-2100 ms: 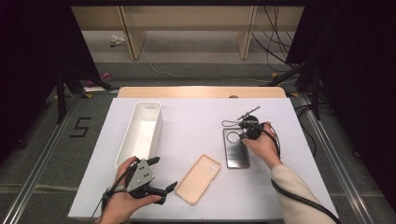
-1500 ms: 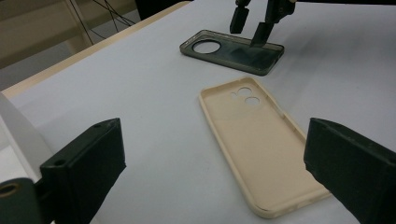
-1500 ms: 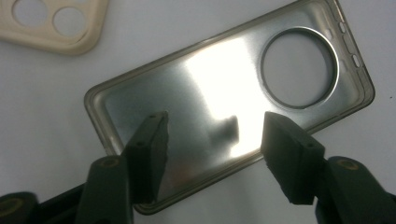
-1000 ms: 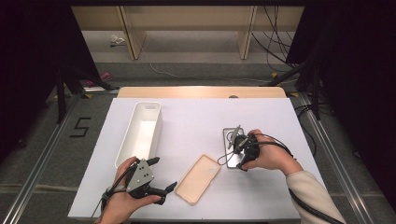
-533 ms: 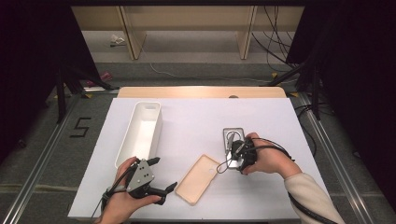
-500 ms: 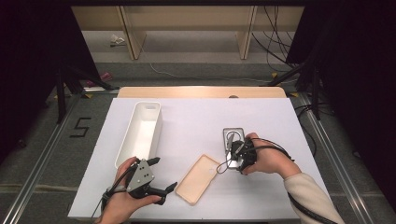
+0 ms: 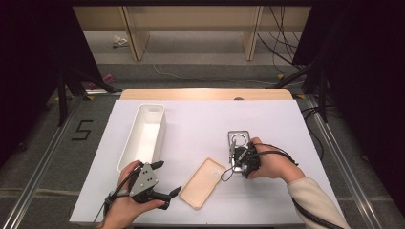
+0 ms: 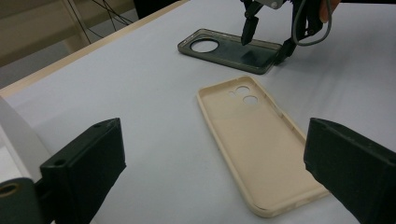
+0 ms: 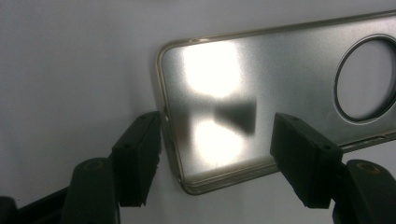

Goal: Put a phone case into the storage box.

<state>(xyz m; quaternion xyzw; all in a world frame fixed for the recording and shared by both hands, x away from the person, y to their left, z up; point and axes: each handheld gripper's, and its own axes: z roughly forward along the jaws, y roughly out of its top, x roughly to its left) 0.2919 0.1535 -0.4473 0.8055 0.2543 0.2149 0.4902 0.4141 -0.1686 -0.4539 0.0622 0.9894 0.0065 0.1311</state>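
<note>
We see a white table (image 7: 200,119) with a tan wooden strip along its far edge, and on its left part a long white bin (image 7: 143,136) standing open-topped, running from the far side toward the person. Right of the bin's near end lies a beige phone case (image 7: 203,182), hollow side up, with its camera holes toward the far end; in the left gripper view the same beige case (image 8: 257,140) lies flat between that gripper's two black jaws but well ahead of them. Farther right lies the dark, translucent phone case (image 7: 239,143), also hollow side up, with a large round camera opening at its far end; the two cases are near each other but apart. The right gripper (image 7: 237,160), held in the person's right hand (image 7: 270,164), points down at the near end of the dark case (image 9: 280,93). Its jaws have just been closing, and in the right gripper view they straddle the case's near corner: one pad just outside the short end's rim, the other over the inner floor, with no firm pinch yet visible. The left gripper (image 7: 167,183) rests in the left hand (image 7: 126,202) at the table's near left, its jaws spread wide with nothing between the pads.
</note>
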